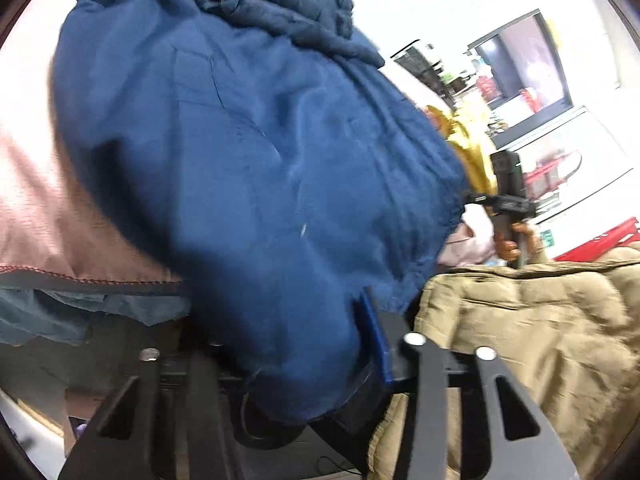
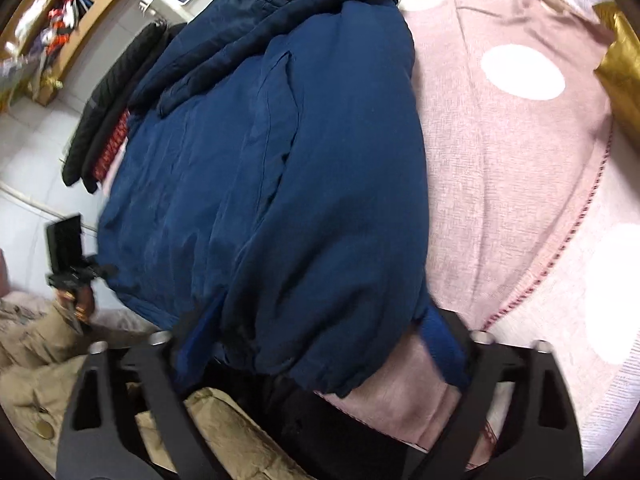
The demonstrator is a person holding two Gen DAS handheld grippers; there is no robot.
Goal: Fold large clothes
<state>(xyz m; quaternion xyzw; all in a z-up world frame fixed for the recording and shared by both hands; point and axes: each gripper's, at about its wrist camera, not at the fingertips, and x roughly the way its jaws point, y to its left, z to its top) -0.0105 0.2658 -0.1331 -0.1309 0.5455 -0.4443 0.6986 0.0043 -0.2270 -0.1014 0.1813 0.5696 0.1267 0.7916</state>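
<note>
A big dark blue padded jacket (image 1: 248, 152) (image 2: 280, 168) lies spread on a pink bedspread (image 2: 500, 168) with white dots. Its near hem hangs over my left gripper (image 1: 296, 340); one blue pad shows at the right and the other is buried in cloth. That gripper looks shut on the hem. In the right wrist view the left gripper (image 2: 92, 270) sits at the jacket's left corner. My right gripper (image 2: 320, 332) stands wide, its blue pads either side of the other hem corner, not squeezing it. The left wrist view shows the right gripper (image 1: 480, 200) at the jacket's right edge.
A person's tan padded coat (image 1: 520, 340) (image 2: 36, 344) fills the near side, a hand on each tool. A golden-yellow garment (image 1: 468, 140) (image 2: 620, 60) lies past the jacket. A black jacket (image 2: 116, 92) hangs off the bed's far side. Wooden shelves (image 2: 60, 20) stand on the tiled floor.
</note>
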